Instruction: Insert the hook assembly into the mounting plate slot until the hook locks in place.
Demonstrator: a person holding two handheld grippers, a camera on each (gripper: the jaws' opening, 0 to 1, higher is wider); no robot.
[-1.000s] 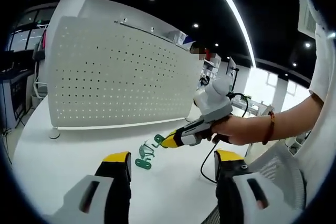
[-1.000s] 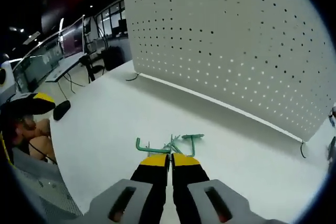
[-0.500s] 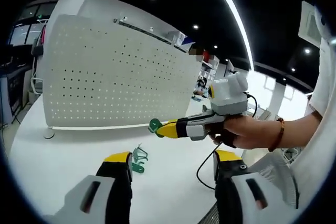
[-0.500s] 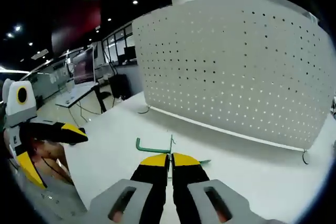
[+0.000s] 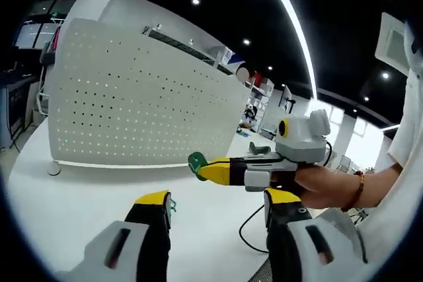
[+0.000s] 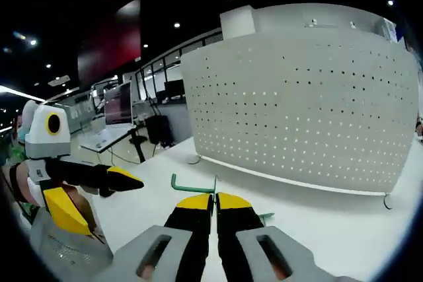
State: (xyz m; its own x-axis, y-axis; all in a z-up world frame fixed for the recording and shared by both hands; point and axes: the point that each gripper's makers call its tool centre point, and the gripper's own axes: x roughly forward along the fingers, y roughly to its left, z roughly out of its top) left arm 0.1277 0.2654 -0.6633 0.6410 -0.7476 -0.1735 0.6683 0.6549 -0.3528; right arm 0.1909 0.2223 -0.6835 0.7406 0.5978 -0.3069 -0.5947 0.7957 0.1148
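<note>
The white perforated mounting plate (image 5: 132,97) stands upright on the white table (image 5: 79,189); it also faces the right gripper view (image 6: 304,117). My right gripper (image 6: 215,200) is shut on a green wire hook (image 6: 190,186), whose bar sticks out to the left above the table. In the left gripper view that gripper (image 5: 206,170) reaches in from the right in a person's hand, the green hook (image 5: 197,161) at its tip, well short of the plate. My left gripper (image 5: 218,199) is open and holds nothing; it also appears as the left gripper (image 6: 92,186).
Another green hook piece (image 6: 265,216) lies on the table below the right jaws. A black cable (image 5: 250,219) loops over the table near the front edge. Desks and monitors (image 6: 119,107) stand beyond the table's left side.
The right gripper has lifted the green hook off the table, away from the other green pieces, and carried it up in front of the plate. Both views have tilted upward.
</note>
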